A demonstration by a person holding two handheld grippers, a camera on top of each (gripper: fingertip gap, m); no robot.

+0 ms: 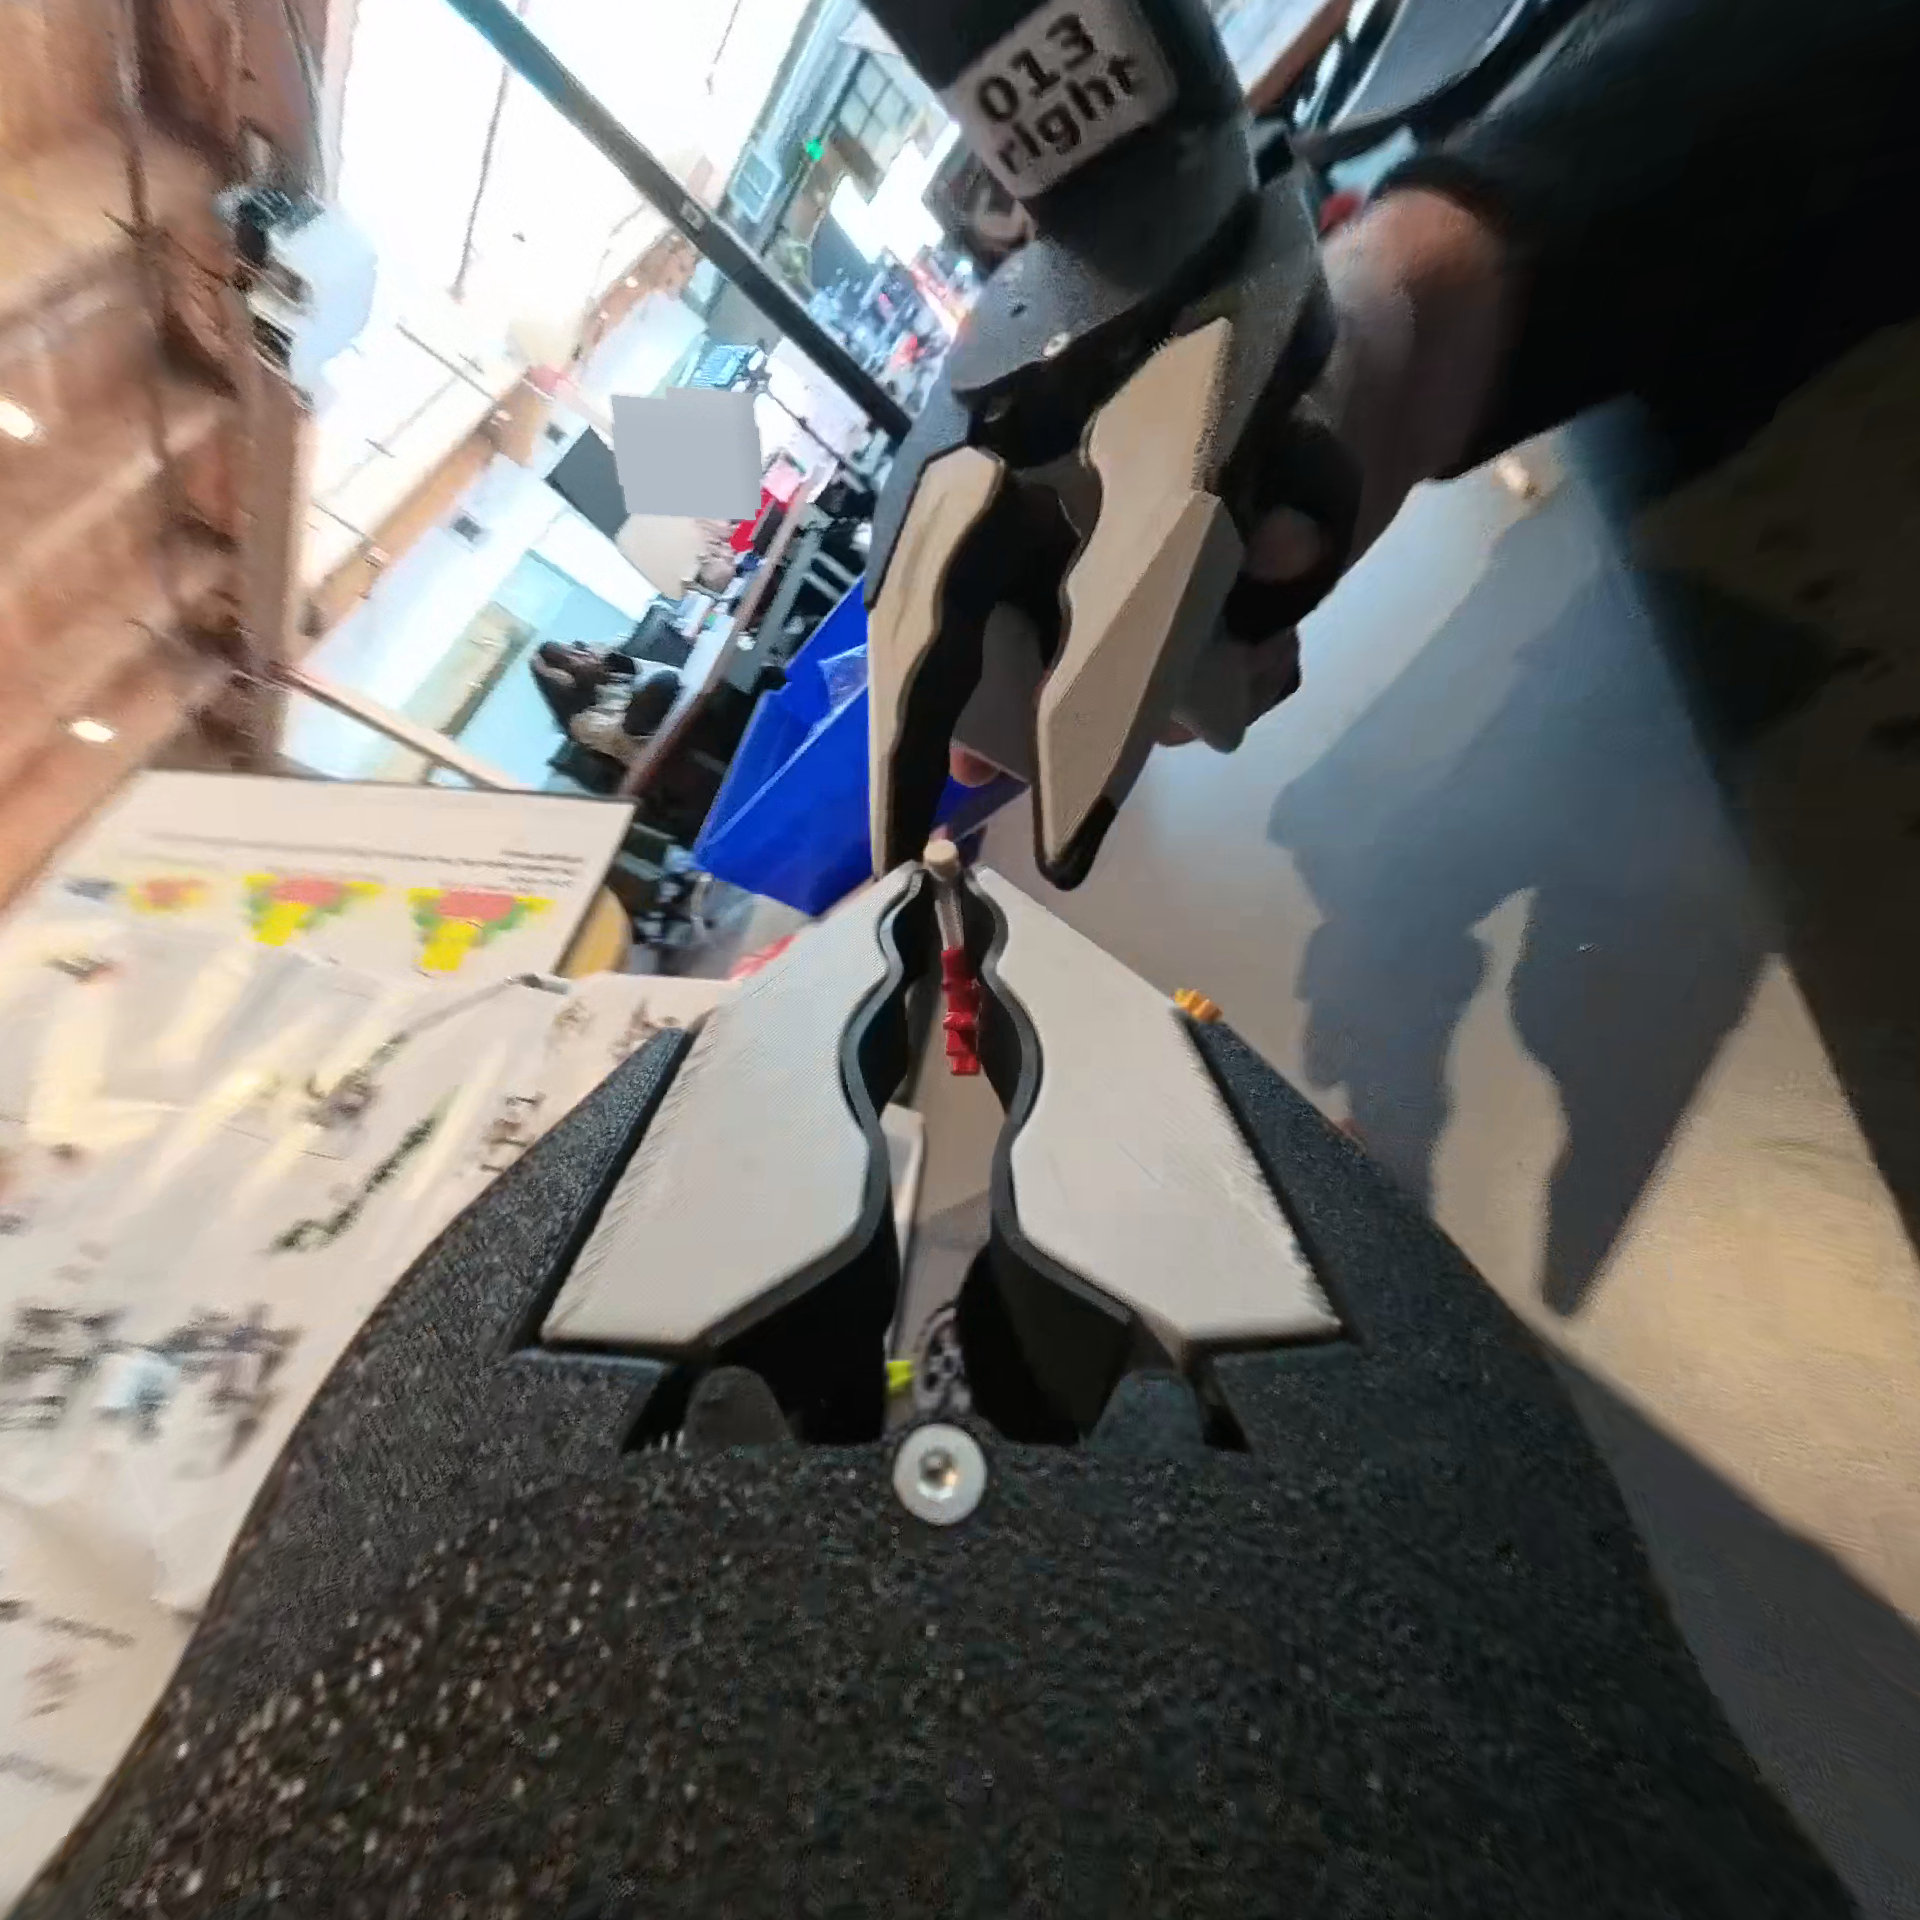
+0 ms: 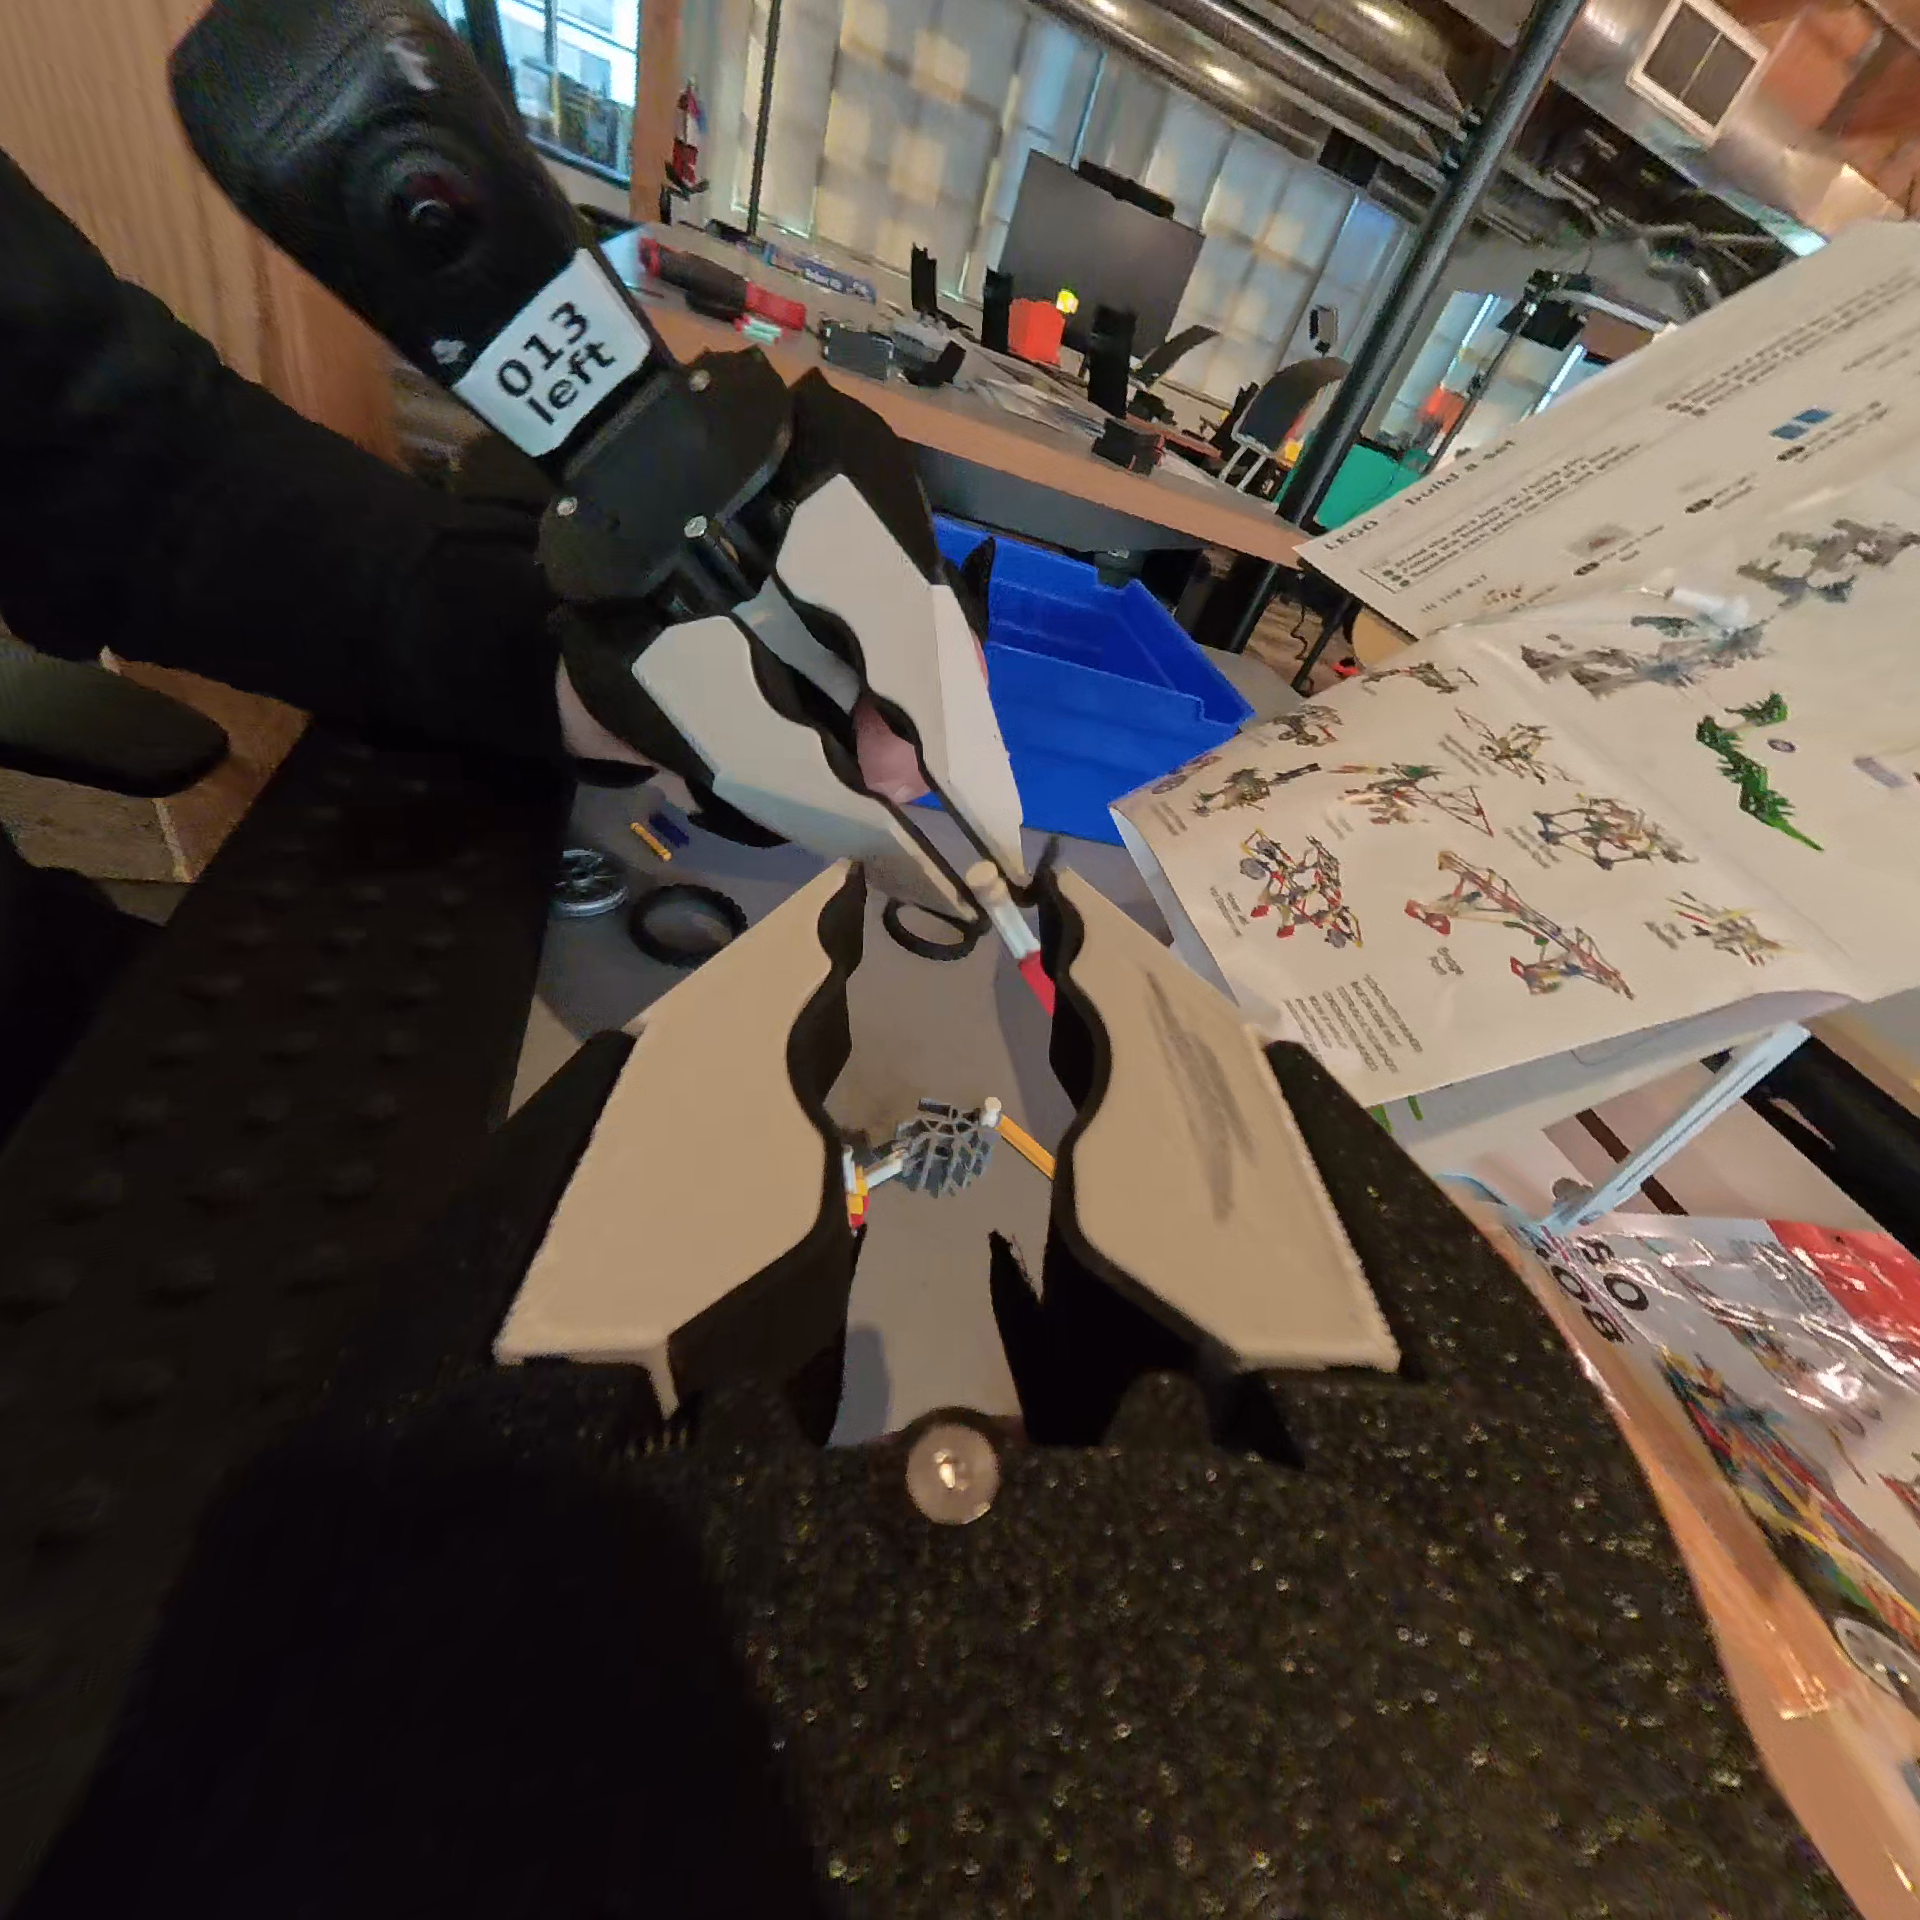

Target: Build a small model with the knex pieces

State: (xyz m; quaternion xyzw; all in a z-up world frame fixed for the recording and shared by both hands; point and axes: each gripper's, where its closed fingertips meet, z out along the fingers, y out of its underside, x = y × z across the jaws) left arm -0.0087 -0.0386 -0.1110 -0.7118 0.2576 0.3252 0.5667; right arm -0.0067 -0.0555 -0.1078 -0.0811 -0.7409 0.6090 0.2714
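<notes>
Pinching a slim white-and-red plastic rod (image 1: 956, 966) by its white end, left gripper (image 1: 943, 881) nearly closed at the tips. Right gripper (image 2: 951, 883) spread wide around the rod's red end, holding nothing. Worth keeping the rod steady, centring it between the open fingers, then closing gently. Grey snowflake-shaped connector (image 2: 940, 1148) lying on the grey tabletop (image 2: 935, 1039) below.

Workshop with brick wall (image 1: 94, 312), bright windows (image 2: 566, 73), wooden tables (image 2: 1039, 426).
</notes>
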